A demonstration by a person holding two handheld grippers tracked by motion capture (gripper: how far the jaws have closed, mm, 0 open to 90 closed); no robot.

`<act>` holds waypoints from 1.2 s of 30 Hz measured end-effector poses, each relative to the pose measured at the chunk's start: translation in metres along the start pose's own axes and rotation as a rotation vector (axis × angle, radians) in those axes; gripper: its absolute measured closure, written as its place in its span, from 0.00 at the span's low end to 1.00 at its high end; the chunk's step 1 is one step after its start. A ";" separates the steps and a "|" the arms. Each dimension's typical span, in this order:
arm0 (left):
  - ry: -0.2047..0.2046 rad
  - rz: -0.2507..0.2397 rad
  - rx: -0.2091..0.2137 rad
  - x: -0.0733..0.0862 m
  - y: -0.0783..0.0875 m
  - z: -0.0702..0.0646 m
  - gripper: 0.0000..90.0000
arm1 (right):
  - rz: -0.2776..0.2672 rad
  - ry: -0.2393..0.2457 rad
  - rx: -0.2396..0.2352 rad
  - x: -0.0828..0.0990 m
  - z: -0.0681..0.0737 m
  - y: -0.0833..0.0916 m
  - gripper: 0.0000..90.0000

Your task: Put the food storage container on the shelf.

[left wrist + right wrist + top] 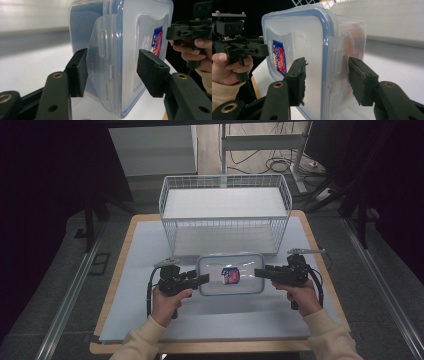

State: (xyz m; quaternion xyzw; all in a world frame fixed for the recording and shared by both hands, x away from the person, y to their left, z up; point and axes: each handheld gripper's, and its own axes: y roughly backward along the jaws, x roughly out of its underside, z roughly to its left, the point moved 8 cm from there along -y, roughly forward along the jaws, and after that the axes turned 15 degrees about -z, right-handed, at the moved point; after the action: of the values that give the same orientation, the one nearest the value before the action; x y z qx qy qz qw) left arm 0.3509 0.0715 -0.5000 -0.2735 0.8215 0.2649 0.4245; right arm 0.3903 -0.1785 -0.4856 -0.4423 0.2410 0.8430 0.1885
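Note:
A clear plastic container [215, 270] with a blue-rimmed lid and a red-and-blue sticker [230, 275] sits between my two grippers, in front of the wire basket. My left gripper [202, 279] is shut on its left end. In the left gripper view the jaws [113, 72] clamp the lid's latch flap, with the container [130, 37] standing edge-on. My right gripper [259, 272] is shut on the right end. In the right gripper view its pads [327, 80] sit on the lid and the underside of the container [297, 37]. Something orange [354, 35] shows through the wall.
A white wire basket [225, 215] stands just behind the container, open at the top. A pale blue mat [150, 320] covers the wooden table, with free room at the front and both sides. Dark floor and metal rails surround the table.

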 end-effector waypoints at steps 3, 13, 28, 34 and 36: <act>-0.011 -0.019 0.000 -0.011 0.002 -0.003 0.49 | -0.022 0.011 -0.004 -0.010 0.004 -0.001 0.55; -0.033 -0.051 0.016 -0.055 0.006 -0.012 0.49 | -0.063 0.072 -0.009 -0.054 0.022 -0.002 0.55; -0.085 -0.087 0.046 -0.141 0.003 -0.024 0.49 | -0.126 0.124 -0.013 -0.134 0.047 -0.005 0.55; -0.070 -0.081 0.057 -0.176 -0.011 -0.013 0.50 | -0.132 0.132 0.000 -0.171 0.043 -0.017 0.55; -0.054 -0.078 0.057 -0.186 -0.017 -0.007 0.50 | -0.128 0.123 0.007 -0.180 0.040 -0.024 0.55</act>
State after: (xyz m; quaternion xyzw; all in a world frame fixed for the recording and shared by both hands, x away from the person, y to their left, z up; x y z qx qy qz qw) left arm 0.4493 0.0965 -0.3434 -0.2856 0.8056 0.2318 0.4643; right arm 0.4737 -0.1552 -0.3210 -0.5072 0.2263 0.7996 0.2284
